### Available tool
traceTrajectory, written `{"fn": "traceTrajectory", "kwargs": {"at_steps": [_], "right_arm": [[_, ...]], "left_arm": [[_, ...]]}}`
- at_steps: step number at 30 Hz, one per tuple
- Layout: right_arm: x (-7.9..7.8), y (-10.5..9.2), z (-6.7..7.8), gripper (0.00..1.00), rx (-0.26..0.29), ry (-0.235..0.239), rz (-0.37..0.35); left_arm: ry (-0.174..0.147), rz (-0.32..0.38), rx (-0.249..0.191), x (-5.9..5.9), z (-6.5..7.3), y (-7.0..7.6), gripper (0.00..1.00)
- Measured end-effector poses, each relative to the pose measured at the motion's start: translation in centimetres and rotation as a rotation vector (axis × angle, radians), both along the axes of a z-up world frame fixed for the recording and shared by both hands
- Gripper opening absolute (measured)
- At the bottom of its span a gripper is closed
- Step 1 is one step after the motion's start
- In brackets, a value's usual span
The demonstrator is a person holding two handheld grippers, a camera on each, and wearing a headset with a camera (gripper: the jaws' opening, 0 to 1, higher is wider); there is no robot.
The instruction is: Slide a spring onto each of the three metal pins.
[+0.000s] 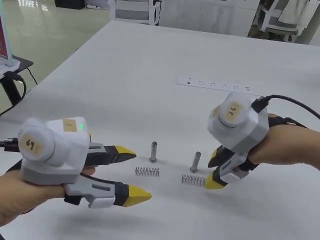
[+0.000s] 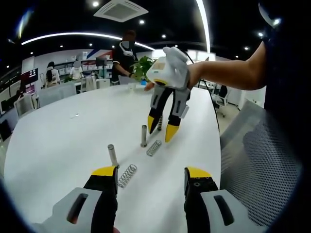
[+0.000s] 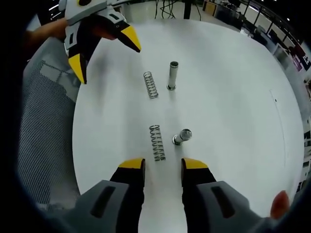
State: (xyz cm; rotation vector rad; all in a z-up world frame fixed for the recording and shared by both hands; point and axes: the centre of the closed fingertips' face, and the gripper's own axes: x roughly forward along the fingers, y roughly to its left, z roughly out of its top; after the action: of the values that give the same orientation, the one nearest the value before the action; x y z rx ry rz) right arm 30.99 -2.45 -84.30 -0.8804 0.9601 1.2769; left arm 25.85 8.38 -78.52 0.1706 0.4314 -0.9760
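Currently, the right gripper (image 3: pixel 163 164) is partly open and empty; the left gripper (image 2: pixel 150 172) is wide open and empty. Count: 2 springs, 2 upright pins. The near spring (image 3: pixel 157 142) lies at 12 o'clock off the right jaws, with the near pin (image 3: pixel 182 136), foreshortened, at 1 o'clock. The far spring (image 3: pixel 150 84) lies beside the far pin (image 3: pixel 172 75). The table (image 1: pixel 125 75) is open all round.

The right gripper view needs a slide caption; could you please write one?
Open right gripper poised by a loose spring beside a standing pin on the white table.
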Motion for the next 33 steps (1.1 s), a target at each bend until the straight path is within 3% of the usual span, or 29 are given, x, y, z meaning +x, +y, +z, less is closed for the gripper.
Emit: {"fn": "traceTrajectory", "kwargs": {"at_steps": [14, 33], "right_arm": [[-0.6, 0.5, -1.3, 0.2, -0.003, 0.017, 0.005], [-0.8, 0.6, -1.8, 0.12, -0.013, 0.003, 0.03]], "left_arm": [[0.006, -0.003, 0.002, 0.0, -0.2, 0.0, 0.49], [0.01, -0.009, 0.007, -0.1, -0.3, -0.1, 0.49]]}}
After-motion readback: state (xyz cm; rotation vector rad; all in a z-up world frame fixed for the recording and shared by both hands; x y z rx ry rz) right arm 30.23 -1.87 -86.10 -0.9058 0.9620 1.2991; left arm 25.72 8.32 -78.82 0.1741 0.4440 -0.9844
